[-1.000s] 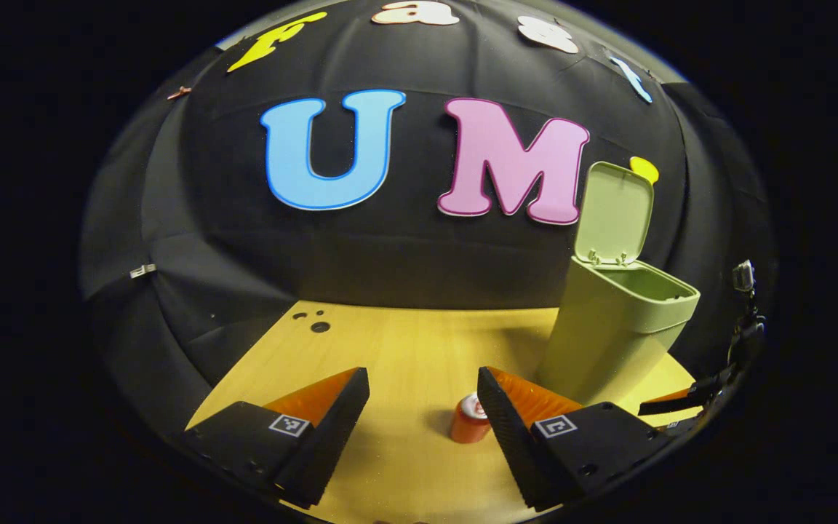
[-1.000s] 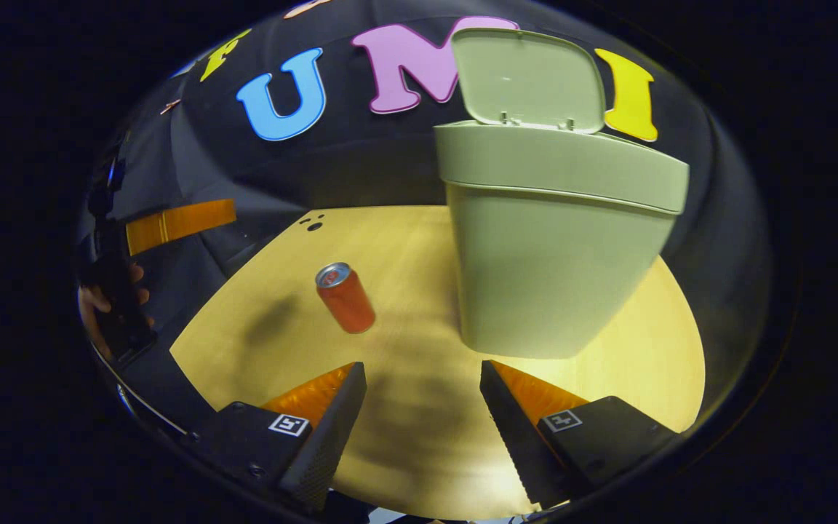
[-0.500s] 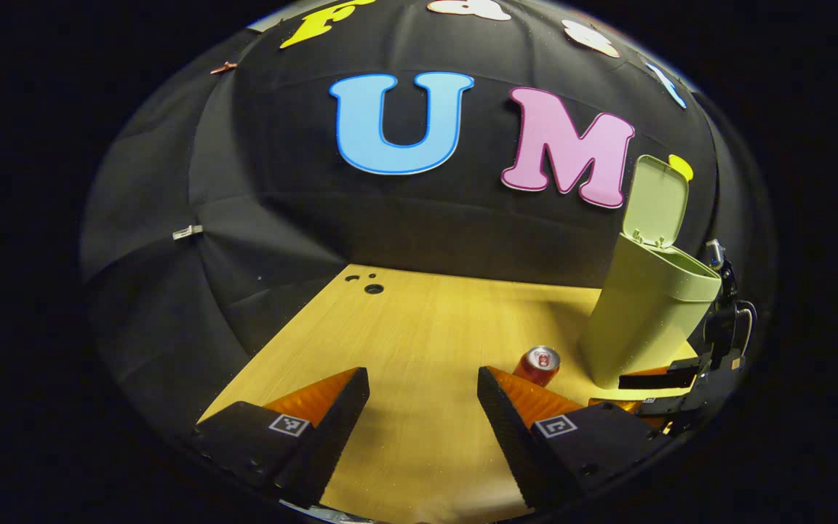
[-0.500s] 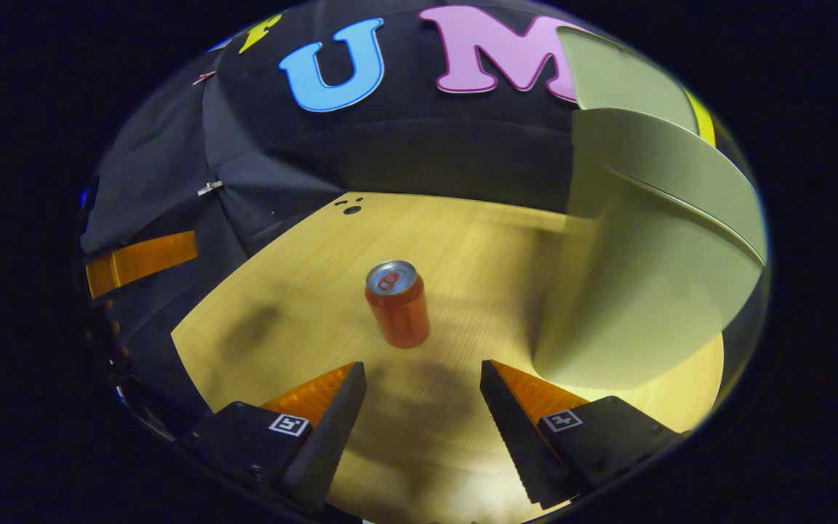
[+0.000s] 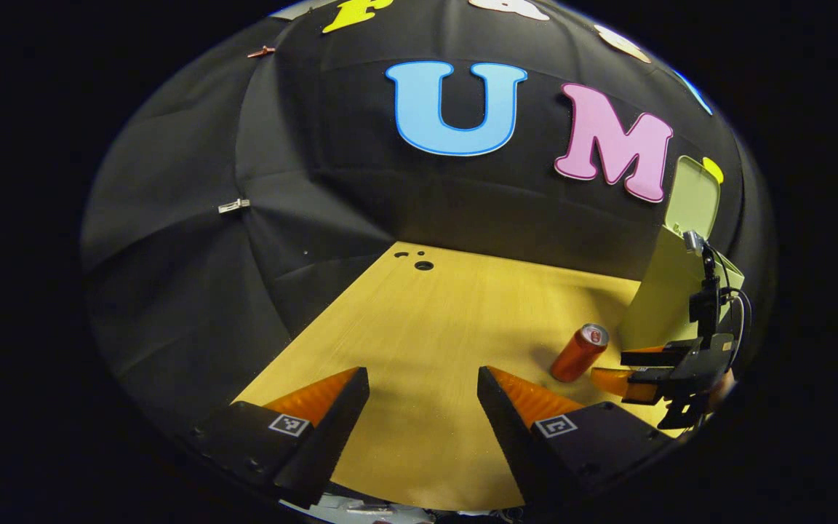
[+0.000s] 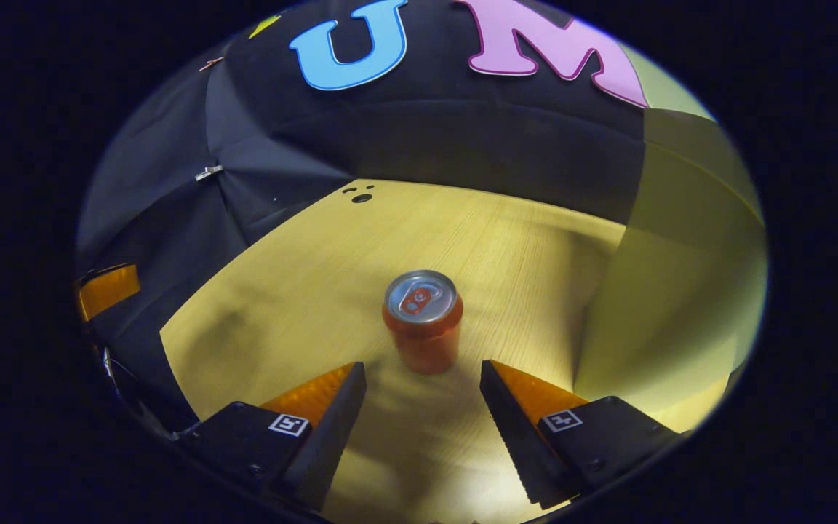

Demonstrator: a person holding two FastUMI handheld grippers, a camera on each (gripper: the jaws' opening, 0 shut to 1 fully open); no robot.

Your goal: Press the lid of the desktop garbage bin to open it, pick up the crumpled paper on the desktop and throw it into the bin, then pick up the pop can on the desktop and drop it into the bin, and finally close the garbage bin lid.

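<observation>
Standing just beyond parted right gripper jaws, pop can

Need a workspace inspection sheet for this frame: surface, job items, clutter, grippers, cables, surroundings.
Surface: light wooden desktop, small holes at its far edge.
Job's things: orange pop can with silver top upright, just ahead of the right gripper's open fingers; pale green plastic garbage bin right of it, lid raised. Crumpled paper: nothing seen on the desktop.
Clutter: nothing seen.
Grippers: left gripper open, over bare desktop; right gripper open, lined up on the can.
Cables: black cable looping on the right gripper.
Surroundings: black cloth wall, small metal clip.
</observation>
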